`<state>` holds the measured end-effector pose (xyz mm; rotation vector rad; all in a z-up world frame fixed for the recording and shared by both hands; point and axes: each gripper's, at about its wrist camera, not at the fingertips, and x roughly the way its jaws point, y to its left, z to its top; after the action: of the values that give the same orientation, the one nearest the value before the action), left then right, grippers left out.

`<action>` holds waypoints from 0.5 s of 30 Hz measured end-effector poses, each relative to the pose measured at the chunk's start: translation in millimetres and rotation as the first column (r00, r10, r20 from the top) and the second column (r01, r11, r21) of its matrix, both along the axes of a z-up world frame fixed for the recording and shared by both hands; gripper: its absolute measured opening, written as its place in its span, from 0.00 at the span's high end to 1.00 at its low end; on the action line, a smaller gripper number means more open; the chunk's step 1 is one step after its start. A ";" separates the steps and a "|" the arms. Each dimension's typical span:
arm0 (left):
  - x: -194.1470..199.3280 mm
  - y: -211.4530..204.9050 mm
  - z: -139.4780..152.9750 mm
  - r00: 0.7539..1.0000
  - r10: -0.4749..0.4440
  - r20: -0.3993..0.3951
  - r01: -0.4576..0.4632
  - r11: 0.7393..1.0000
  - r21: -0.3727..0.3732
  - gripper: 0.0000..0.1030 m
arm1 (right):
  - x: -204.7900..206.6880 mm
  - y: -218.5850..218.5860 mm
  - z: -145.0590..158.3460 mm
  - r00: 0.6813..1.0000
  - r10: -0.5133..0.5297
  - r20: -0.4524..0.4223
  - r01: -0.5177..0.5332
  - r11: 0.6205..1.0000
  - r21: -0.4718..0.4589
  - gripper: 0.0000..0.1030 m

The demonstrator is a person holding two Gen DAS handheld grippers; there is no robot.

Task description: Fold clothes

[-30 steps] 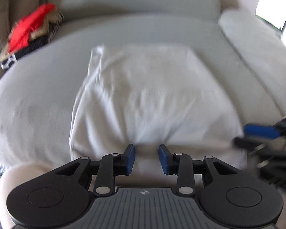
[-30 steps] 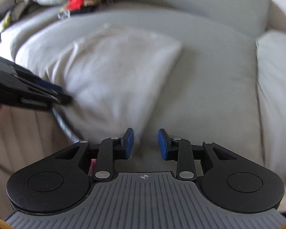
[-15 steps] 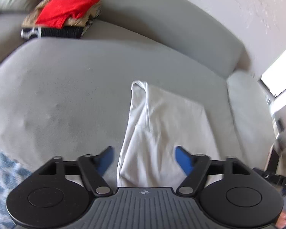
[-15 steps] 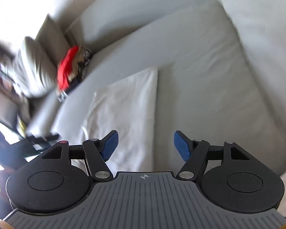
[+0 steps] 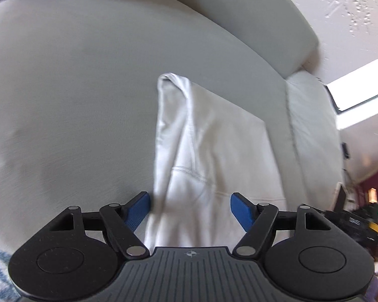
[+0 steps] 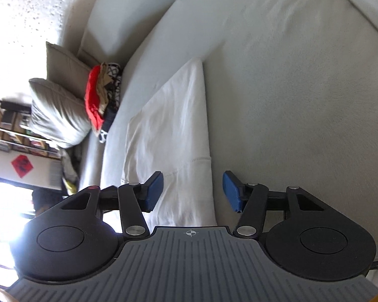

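Observation:
A folded white garment [image 5: 209, 156] lies on the grey sofa seat [image 5: 70, 105]. My left gripper [image 5: 190, 210] is open, its blue fingers straddling the garment's near left edge. In the right wrist view the same white garment [image 6: 174, 136] lies flat, and my right gripper [image 6: 192, 190] is open over its near right edge, one finger above the cloth and the other above the bare seat [image 6: 289, 100]. Neither gripper holds anything.
A pile of folded clothes with a red piece on top [image 6: 98, 100] sits at the sofa's far end beside beige cushions [image 6: 55, 110]. The sofa backrest [image 5: 252, 17] and armrest cushion [image 5: 312, 130] border the seat. Shelves [image 6: 10, 130] stand beyond.
Both grippers went from nearly closed to wide open and let go of the garment. Both swung outwards, to opposite side edges of the garment, and tilted.

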<state>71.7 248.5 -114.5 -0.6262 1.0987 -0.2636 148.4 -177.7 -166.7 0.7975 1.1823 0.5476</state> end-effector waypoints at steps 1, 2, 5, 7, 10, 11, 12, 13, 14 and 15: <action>5.3 0.6 -3.3 1.000 -0.014 -0.006 0.014 1.000 -0.013 0.32 | 3.5 -1.0 -3.2 1.000 0.002 -0.010 -0.001 1.000 0.013 0.46; 10.7 1.1 -6.7 1.000 -0.027 -0.012 0.027 0.999 -0.026 0.32 | 6.9 -2.0 -6.3 1.000 0.003 -0.020 -0.002 1.000 0.027 0.46; 27.9 3.5 -17.1 0.998 -0.051 -0.045 0.047 0.995 -0.090 0.31 | 17.9 -3.9 -12.8 0.999 0.001 -0.037 0.002 0.998 0.065 0.46; 36.2 -0.1 -22.4 0.997 -0.066 -0.051 0.059 0.991 -0.119 0.31 | 28.8 1.7 -16.5 0.999 0.009 -0.030 -0.007 0.997 0.078 0.47; 48.6 -5.5 -30.4 0.994 -0.088 -0.057 0.078 0.984 -0.160 0.30 | 46.8 13.4 -21.4 1.000 0.019 -0.016 -0.018 0.997 0.081 0.53; 52.2 -8.0 -31.0 0.994 -0.097 -0.050 0.088 0.983 -0.162 0.30 | 53.2 17.5 -23.0 1.000 0.021 -0.011 -0.020 0.997 0.076 0.58; 57.5 -10.0 -32.7 0.994 -0.099 -0.044 0.090 0.981 -0.171 0.30 | 59.8 21.8 -25.4 1.000 0.019 -0.005 -0.019 0.997 0.074 0.60; 61.9 -10.6 -35.9 0.995 -0.094 -0.040 0.084 0.978 -0.190 0.30 | 67.0 26.9 -28.6 1.000 0.021 0.000 -0.021 0.997 0.074 0.66; 65.7 -10.4 -40.0 0.996 -0.079 -0.033 0.070 0.973 -0.218 0.30 | 73.9 31.4 -32.8 1.000 0.013 -0.001 -0.013 0.997 0.080 0.72; 69.4 -10.1 -44.2 0.998 -0.063 -0.027 0.055 0.968 -0.246 0.31 | 80.7 34.5 -37.3 1.000 -0.002 -0.006 0.003 0.996 0.092 0.76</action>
<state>141.1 238.3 -158.7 -0.8212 1.1279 -0.4464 229.1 -143.2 -204.0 0.8792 1.1675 0.6013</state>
